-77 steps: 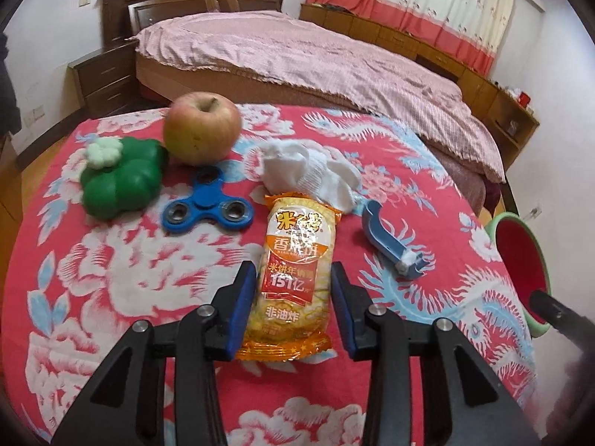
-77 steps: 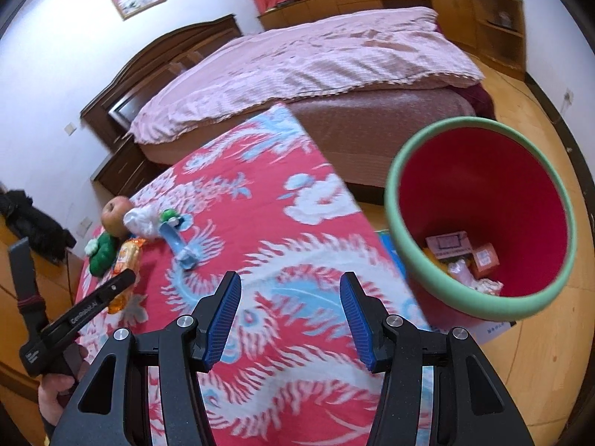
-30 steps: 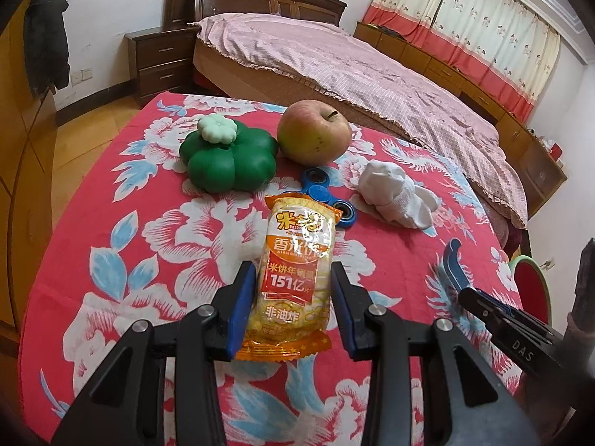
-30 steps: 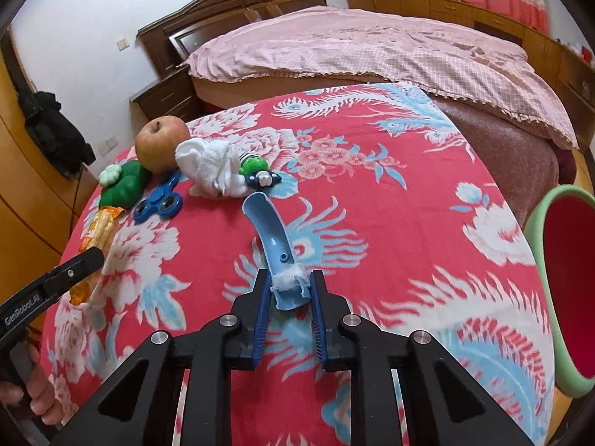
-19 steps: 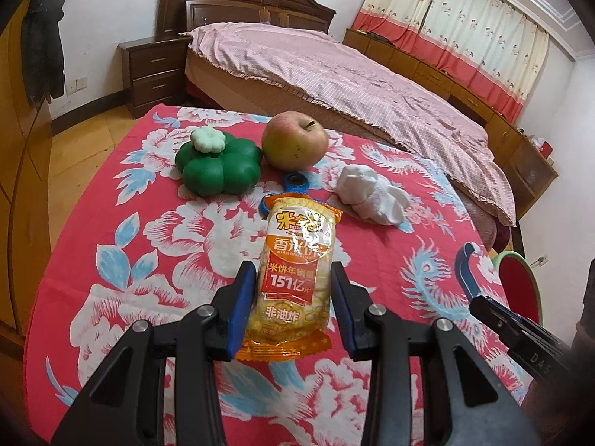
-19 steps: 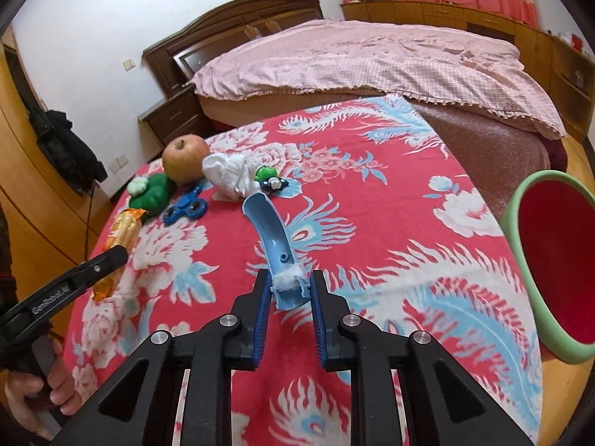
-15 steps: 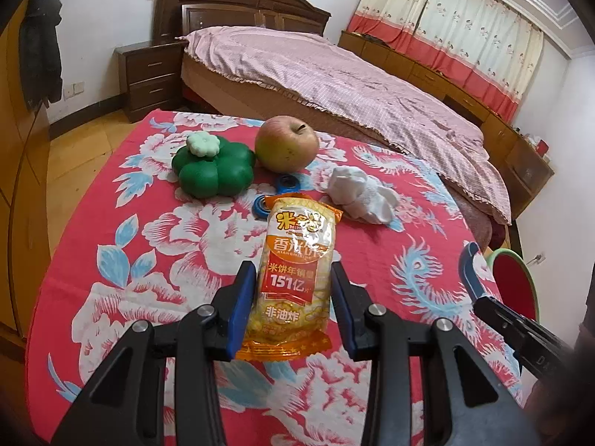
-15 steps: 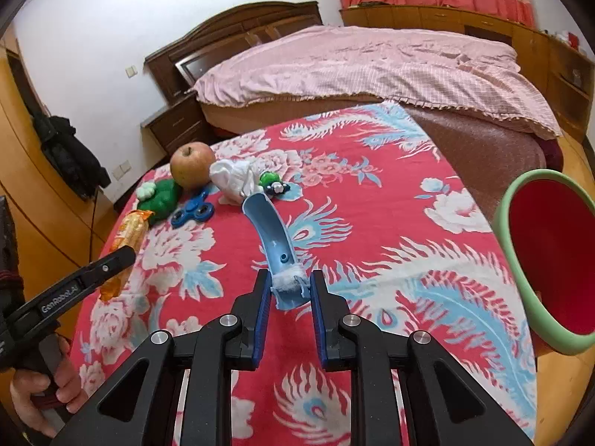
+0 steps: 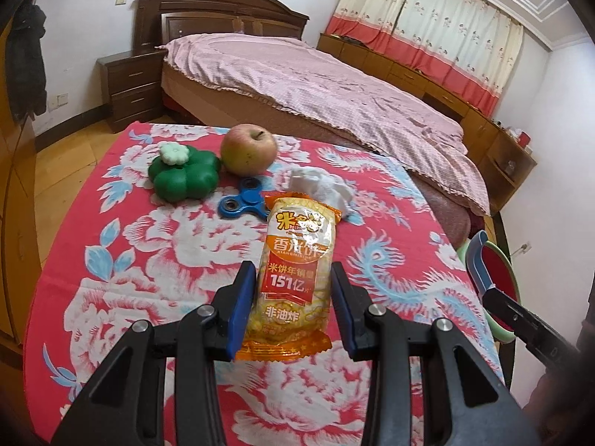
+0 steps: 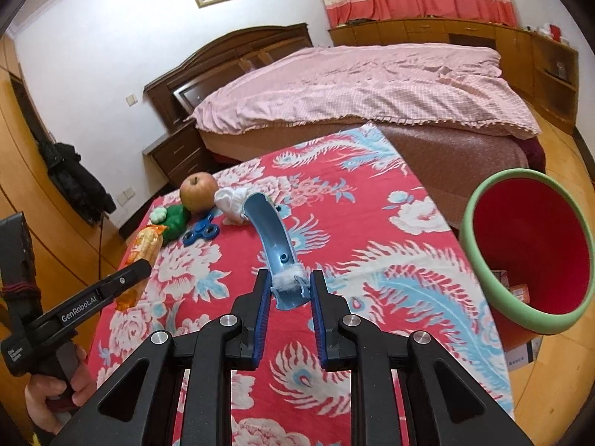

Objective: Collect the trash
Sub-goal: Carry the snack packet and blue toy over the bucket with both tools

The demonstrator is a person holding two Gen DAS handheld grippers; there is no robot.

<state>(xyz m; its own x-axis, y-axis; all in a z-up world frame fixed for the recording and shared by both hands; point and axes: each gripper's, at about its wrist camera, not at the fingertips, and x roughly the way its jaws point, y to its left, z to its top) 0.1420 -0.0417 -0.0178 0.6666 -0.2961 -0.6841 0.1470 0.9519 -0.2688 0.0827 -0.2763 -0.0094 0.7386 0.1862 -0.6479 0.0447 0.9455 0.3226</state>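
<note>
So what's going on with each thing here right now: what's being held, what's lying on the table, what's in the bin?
Left hand-held gripper: shut on the snack packet.
Snack packet: held, lifted off the table.
Right hand-held gripper: shut on the blue curved plastic piece.
Blue curved plastic piece: held by its fluffy end.
Apple: lying on the table, untouched.
White crumpled tissue: lying on the table.
Bin: open, tilted in view, a few wrappers inside.

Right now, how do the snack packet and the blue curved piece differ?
The snack packet is orange, soft and crinkly; the blue piece is hard, curved plastic with white fluff at one end. The packet sits in the left gripper, the piece in the right gripper. Both are clamped above the table.
</note>
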